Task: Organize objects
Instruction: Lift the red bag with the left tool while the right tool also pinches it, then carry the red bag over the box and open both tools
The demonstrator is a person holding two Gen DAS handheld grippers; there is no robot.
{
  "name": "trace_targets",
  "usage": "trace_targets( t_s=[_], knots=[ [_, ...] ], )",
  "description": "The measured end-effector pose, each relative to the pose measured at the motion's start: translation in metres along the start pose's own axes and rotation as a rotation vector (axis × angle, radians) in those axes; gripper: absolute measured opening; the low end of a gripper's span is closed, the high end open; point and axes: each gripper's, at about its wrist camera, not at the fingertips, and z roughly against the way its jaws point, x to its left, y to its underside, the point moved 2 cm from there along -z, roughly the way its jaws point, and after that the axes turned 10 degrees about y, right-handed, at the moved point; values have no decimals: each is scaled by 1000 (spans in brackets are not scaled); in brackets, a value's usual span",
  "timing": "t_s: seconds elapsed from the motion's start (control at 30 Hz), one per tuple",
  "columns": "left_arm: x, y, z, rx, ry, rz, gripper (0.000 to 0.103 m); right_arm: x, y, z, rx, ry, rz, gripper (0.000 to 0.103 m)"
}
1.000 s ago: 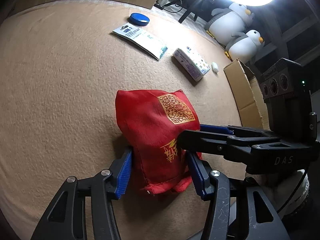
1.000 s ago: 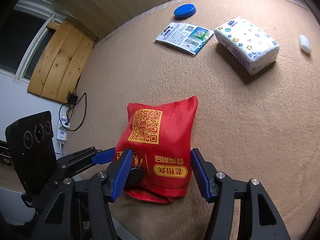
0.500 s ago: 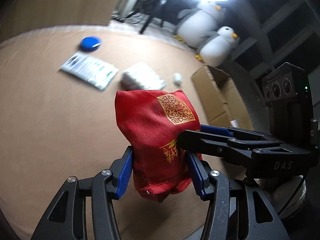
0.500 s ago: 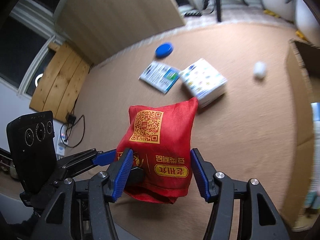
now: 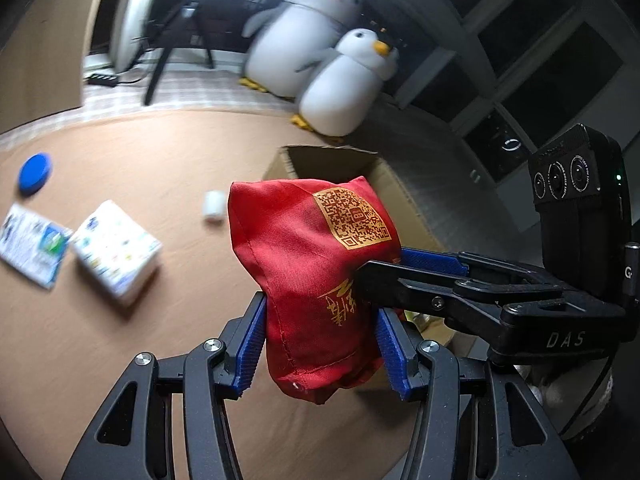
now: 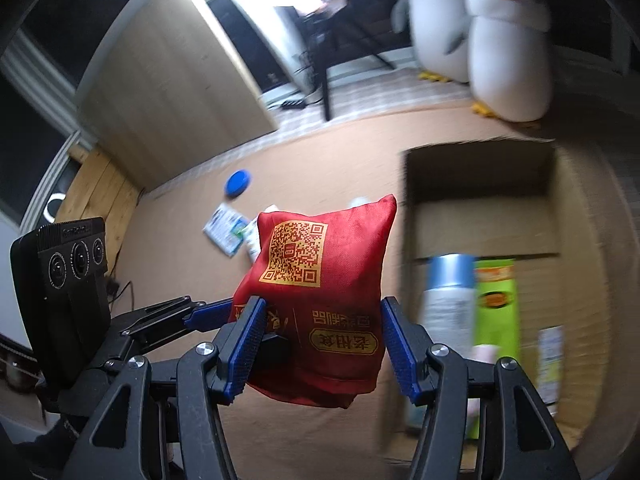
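A red cloth bag [image 5: 308, 256] with a gold QR code hangs in the air above the tan carpet, held from two sides. My left gripper [image 5: 322, 346] is shut on its lower end, blue pads pressing both flanks. The right gripper [image 5: 404, 272] comes in from the right and clamps the same bag. In the right wrist view the bag [image 6: 320, 280] sits between the right gripper [image 6: 322, 350] pads, and the left gripper [image 6: 208, 316] bites its left edge. An open cardboard box [image 6: 480, 216] lies just right of the bag.
The box [image 5: 328, 164] holds a silver can [image 6: 448, 296], a green packet [image 6: 496, 304] and other items. On the carpet lie a tissue pack [image 5: 116, 252], a leaflet [image 5: 32, 244], a blue lid [image 5: 35, 172] and a small white piece [image 5: 213, 205]. Two plush penguins [image 5: 340, 80] stand behind.
Both grippers lifted the red bag off the carpet and carried it toward the cardboard box, which has come into view. The tissue pack, leaflet and lid slid off to the left.
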Motion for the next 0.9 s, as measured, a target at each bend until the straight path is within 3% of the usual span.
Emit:
trace_targets(
  t_s=[0.47,0.9],
  knots=[
    [-42,-39,-80,34,16,-47,55,-80,-25,7,-41,94,-54,55],
    [-48,-47,-99,62,-10,-81,58,-105,-28,6,-49,128,-107,55]
  ],
)
